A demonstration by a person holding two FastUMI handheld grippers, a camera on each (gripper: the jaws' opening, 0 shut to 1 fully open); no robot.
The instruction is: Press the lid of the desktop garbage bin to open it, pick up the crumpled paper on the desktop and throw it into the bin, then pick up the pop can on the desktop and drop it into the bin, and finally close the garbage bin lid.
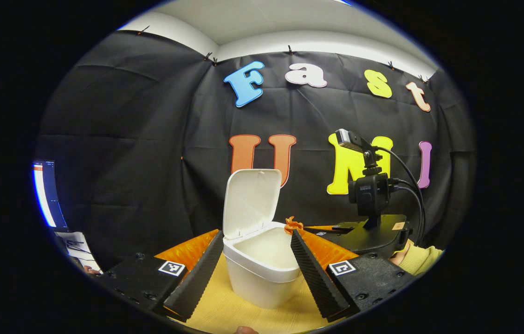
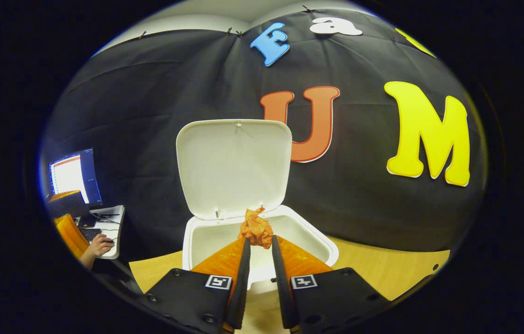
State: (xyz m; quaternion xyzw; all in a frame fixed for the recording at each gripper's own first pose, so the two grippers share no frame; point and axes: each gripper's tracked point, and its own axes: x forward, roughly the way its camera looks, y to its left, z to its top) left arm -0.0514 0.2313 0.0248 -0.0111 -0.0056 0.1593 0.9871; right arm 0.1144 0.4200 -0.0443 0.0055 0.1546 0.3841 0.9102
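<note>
Jaws of the right gripper [image 2: 258, 248] are nearly together, pinching the crumpled paper [image 2: 256, 228] at the tips; both fingers look to press on it. Jaws of the left gripper [image 1: 256, 241] stand wide apart w/ nothing between them, framing the bin [image 1: 262, 273] from the front.

Step in hand, as I read it: 2nd one, paper into bin. Lid [image 2: 235, 168] is already up, standing near upright at the back of the bin. In the right gripper view the paper hangs over the bin's open mouth, approx above the back half near the hinge. Next move calls for little: spread the right jaws and let the paper drop. Risk is small, but the paper is light and could cling to a finger or catch the lid's lower edge, so a release a bit further fwd over the opening may be safer. After that, the pop can, then lid shut.

Views differ: left gripper view shows the bin's outside wall on the wooden bench [image 1: 224, 315], the right gripper farther off to the right w/ a yellow sleeve [image 1: 419, 259] behind it, and the paper as an orange scrap at the bin's far rim. Right gripper view looks down into the bin interior, and at far left shows a monitor [image 2: 74, 176] plus a hand [image 2: 100, 244] on a side desk. Can't place the pop can.
</note>
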